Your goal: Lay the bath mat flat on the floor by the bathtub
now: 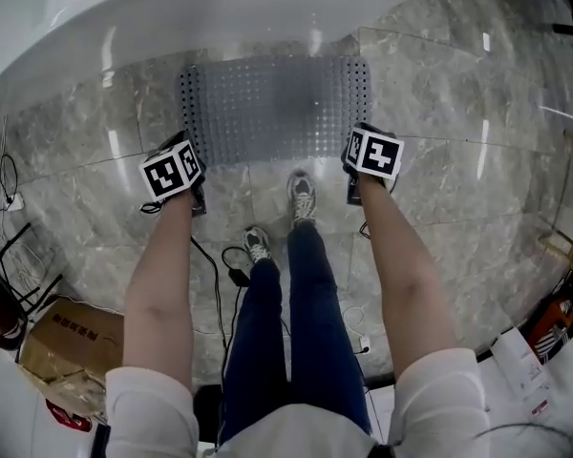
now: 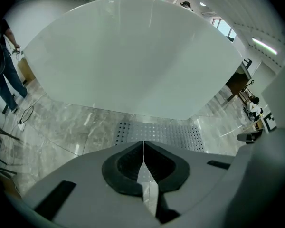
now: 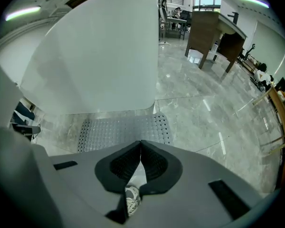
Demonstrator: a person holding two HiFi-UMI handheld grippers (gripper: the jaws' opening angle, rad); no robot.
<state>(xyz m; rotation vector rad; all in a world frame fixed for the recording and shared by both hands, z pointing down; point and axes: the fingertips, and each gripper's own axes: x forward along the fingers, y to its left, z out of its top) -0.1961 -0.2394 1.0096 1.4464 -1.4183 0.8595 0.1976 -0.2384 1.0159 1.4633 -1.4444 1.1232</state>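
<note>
The grey perforated bath mat [image 1: 275,108] lies flat on the marble floor, its far edge against the white bathtub [image 1: 172,8]. My left gripper [image 1: 189,149] hangs over the mat's near left corner, my right gripper [image 1: 361,130] over the near right corner. Both are lifted off the mat. In the left gripper view the jaws of the left gripper [image 2: 143,144] meet with nothing between them, and the mat [image 2: 156,133] and tub [image 2: 133,56] lie beyond. The right gripper [image 3: 141,144] is likewise shut and empty above the mat [image 3: 118,129] and tub [image 3: 99,51].
My two feet in sneakers [image 1: 303,197] stand just behind the mat. Black cables [image 1: 229,265] trail on the floor near them. A cardboard box [image 1: 72,346] sits at the lower left. Another person [image 2: 4,80] stands at the far left, and a wooden desk [image 3: 213,37] at the far right.
</note>
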